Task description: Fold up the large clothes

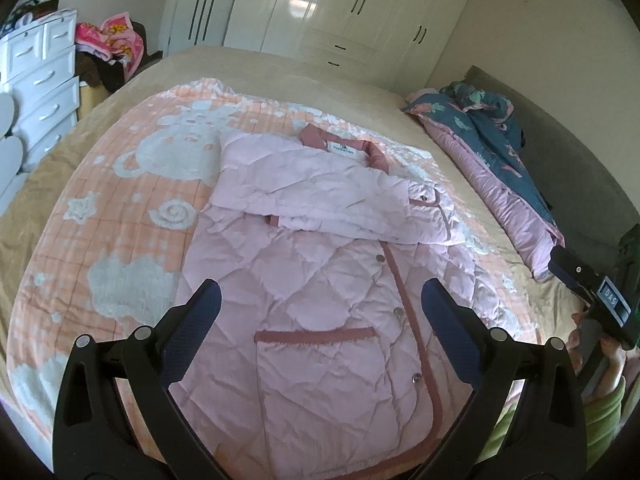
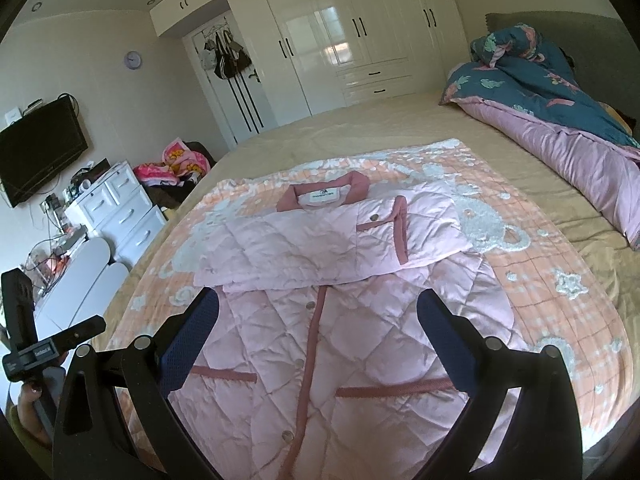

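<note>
From the right wrist view, a white drawer chest (image 2: 120,208) stands at 9 o'clock off the bed's left edge, with a wall TV (image 2: 40,152) above it. The bed (image 2: 320,136) runs wide, its tan cover bare toward 12 o'clock in front of the wardrobe (image 2: 340,40). A peach blanket (image 2: 540,280) lies across the middle, and the pink quilted coat (image 2: 340,320) lies flat on it, collar at 12 o'clock, both sleeves folded across the chest, hem toward the camera. At 2 o'clock a rolled teal duvet (image 2: 540,92) lies along the bed's right side, well apart from the coat.

The left tongs (image 1: 318,304) hover over the coat's lower half, fingers spread wide, gripping nothing. The right tongs (image 2: 318,312) hover likewise, fingers apart and empty, over the button placket. A hand (image 1: 600,356) in a green sleeve holds the right handle at 3 o'clock in the left wrist view.
</note>
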Available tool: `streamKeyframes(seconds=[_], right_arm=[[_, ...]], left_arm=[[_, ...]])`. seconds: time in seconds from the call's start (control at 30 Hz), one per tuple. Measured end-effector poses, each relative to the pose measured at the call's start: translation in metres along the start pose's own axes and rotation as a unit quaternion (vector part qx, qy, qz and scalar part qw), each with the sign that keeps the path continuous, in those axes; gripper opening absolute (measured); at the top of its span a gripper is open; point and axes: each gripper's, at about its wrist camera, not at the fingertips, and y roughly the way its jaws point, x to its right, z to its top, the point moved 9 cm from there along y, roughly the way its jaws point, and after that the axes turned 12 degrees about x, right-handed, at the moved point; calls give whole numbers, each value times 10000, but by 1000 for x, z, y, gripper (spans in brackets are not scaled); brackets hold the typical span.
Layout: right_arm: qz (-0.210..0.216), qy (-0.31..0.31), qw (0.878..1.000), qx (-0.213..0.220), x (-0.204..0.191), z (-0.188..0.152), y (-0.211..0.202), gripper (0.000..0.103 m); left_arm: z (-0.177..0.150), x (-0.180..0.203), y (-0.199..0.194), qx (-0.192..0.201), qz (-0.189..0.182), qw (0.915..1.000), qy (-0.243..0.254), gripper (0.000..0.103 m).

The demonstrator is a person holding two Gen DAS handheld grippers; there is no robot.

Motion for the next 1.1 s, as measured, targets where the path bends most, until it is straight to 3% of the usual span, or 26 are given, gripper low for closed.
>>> streamKeyframes(seconds=[0.47,1.1], right_arm=[[-59,-83,9998,-168,19,-23,-15,99],[-456,-34,9971,-608,74,-67,-20,99]], left_arm=[[-31,-1,-3,-139,175,9997,8,94],[-87,-38,4,-613,631,9961,-86,94]])
